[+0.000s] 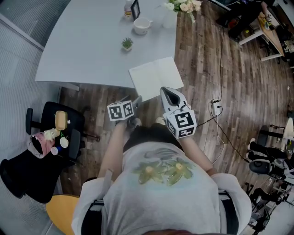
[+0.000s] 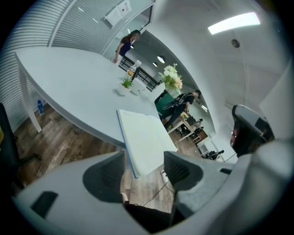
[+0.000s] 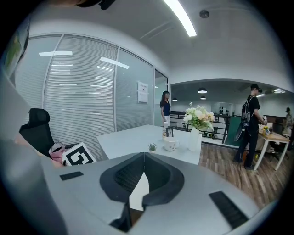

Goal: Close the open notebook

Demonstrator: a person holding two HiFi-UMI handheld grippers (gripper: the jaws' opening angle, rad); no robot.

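The open notebook (image 1: pixel 156 77) lies white-paged on the grey table (image 1: pixel 92 41), at the near edge, with one corner past the edge. In the left gripper view the notebook (image 2: pixel 144 137) is just ahead of the jaws, which stand apart with nothing between them. My left gripper (image 1: pixel 136 100) hovers short of the notebook's near-left corner, open. My right gripper (image 1: pixel 166 91) hangs over the notebook's near edge, its jaws meeting at the tips (image 3: pixel 144 157) and holding nothing. A sliver of white page (image 3: pixel 138 193) shows behind them.
A small potted plant (image 1: pixel 127 43), a white cup (image 1: pixel 142 25) and a vase of flowers (image 1: pixel 183 6) stand farther back on the table. A black chair with bags (image 1: pixel 57 131) is at the left. A power strip and cable (image 1: pixel 216 108) lie on the wooden floor at the right.
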